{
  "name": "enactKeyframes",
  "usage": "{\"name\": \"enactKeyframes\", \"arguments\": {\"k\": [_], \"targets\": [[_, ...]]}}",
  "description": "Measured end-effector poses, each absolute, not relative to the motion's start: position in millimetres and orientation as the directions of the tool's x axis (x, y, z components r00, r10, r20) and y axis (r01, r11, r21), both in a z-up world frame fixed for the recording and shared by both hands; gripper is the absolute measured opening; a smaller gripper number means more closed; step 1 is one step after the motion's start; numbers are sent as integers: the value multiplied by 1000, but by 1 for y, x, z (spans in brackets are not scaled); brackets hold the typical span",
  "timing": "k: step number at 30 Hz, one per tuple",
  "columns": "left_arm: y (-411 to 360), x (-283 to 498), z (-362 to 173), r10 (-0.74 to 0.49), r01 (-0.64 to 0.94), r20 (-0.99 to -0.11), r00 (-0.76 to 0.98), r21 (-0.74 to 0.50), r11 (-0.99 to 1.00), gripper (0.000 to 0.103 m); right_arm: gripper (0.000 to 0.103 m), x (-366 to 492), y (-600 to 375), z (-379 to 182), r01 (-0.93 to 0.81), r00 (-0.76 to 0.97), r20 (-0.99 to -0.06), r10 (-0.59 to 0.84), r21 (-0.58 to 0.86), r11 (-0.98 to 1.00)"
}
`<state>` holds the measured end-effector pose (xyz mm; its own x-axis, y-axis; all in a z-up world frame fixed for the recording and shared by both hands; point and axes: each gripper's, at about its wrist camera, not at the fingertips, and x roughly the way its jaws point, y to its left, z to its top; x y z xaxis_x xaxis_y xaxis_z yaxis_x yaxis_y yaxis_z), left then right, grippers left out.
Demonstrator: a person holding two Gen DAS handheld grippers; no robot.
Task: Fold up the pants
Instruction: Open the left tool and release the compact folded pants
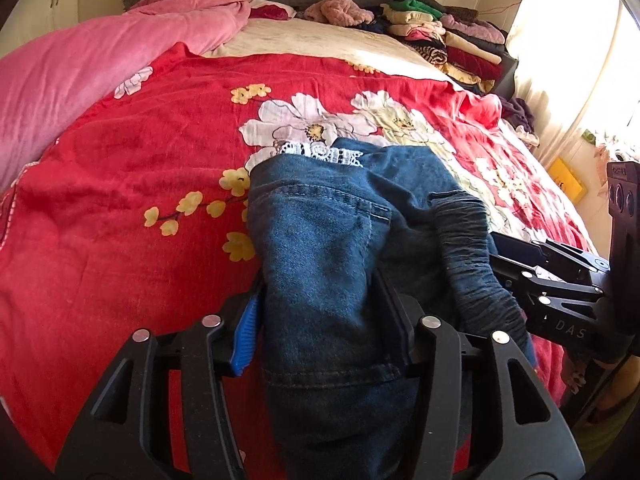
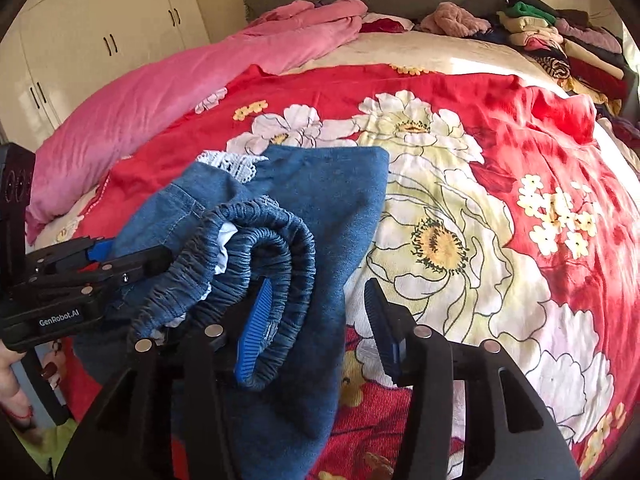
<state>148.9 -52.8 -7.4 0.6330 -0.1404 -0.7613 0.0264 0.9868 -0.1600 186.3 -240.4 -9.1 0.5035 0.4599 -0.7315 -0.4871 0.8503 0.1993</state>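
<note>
Between the spread fingers of the left gripper (image 1: 324, 312), seen from the left wrist, a folded bundle of blue denim pants (image 1: 320, 248) fills the gap on a red floral bedspread (image 1: 120, 184); whether the pads press it cannot be told. Right of the fingers, the right gripper (image 1: 516, 256) reaches toward the pants' gathered waistband (image 1: 468, 248).

From the right wrist, the right gripper's (image 2: 316, 320) fingers stand apart, the left blue pad (image 2: 254, 332) touching the elastic waistband (image 2: 276, 248), the right finger clear over the bedspread (image 2: 500, 128). Left of the fingers, the left gripper (image 2: 132, 260) meets the denim (image 2: 340, 200). A stack of folded clothes (image 2: 560, 36) lies far beyond.
</note>
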Motion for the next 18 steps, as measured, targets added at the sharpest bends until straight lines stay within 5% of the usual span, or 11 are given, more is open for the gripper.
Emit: {"name": "enactKeyframes", "arguments": {"k": [4, 9, 12, 13, 18], "targets": [[-54, 133, 9, -126, 27, -729, 673, -147, 989, 64, 83, 167, -254, 13, -474, 581, -677, 451, 169, 864], [-56, 102, 32, -104, 22, -686, 720, -127, 992, 93, 89, 136, -272, 38, -455, 634, -633, 446, 161, 876], [-59, 79, 38, -111, 31, -678, 727, -128, 991, 93, 89, 113, -277, 43, -466, 632, -638, 440, 141, 874], [-61, 72, 39, -110, 34, -680, 724, -125, 992, 93, 99, 105, -277, 43, -464, 636, -643, 427, 123, 877], [-68, 42, 35, -112, 29, -689, 716, -131, 991, 93, 98, 76, -280, 31, -454, 621, -678, 395, 100, 885]]}}
